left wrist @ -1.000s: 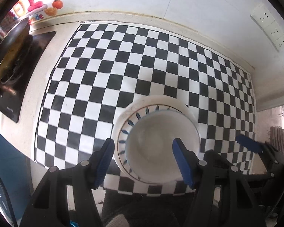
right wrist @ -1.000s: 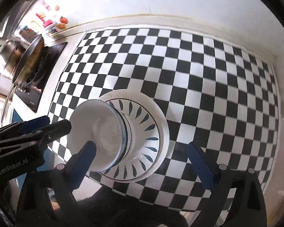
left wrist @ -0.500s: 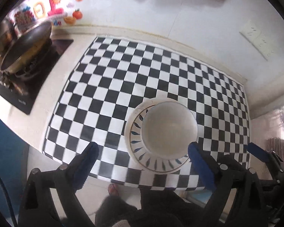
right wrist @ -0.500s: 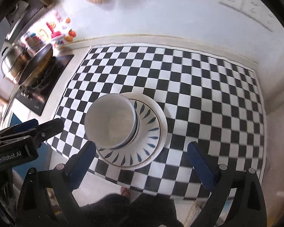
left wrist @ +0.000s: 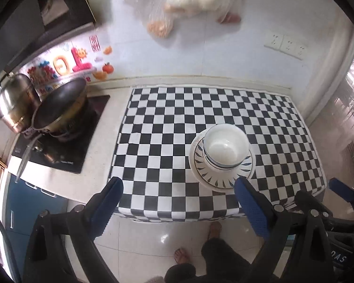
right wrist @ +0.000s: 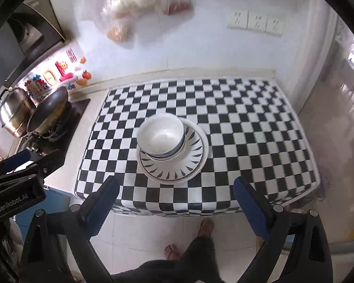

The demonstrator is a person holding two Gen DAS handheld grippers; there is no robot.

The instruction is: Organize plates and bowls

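On the checkered mat [left wrist: 177,122], left wrist view: a white bowl [left wrist: 226,147] sits mouth-up inside a leaf-patterned plate [left wrist: 200,168], near the mat's front edge and right of centre. The bowl seems to sit off-centre toward the plate's far side, though the steep angle makes this uncertain. The left gripper [left wrist: 178,201] hangs above the floor in front of the counter, well apart from the stack, jaws spread wide and holding nothing. A wok [left wrist: 59,108] and a steel pot [left wrist: 14,103] stand on the stove to the left. No other dishes show on the mat.

Right wrist view: the same bowl [right wrist: 161,135] rests on the plate [right wrist: 193,155], upright, opening facing the ceiling. Here it sits toward the plate's left rim. Both pieces are round, so neither has a long axis; the only axis is vertical, shared by the stack. The right gripper [right wrist: 175,195] is likewise clear of the counter, jaws spread, empty. The left tool's body shows at the left edge.

Judgement: stacking looks done, bowl nested on plate, both tools free. What may remain is centring the bowl, or nothing.
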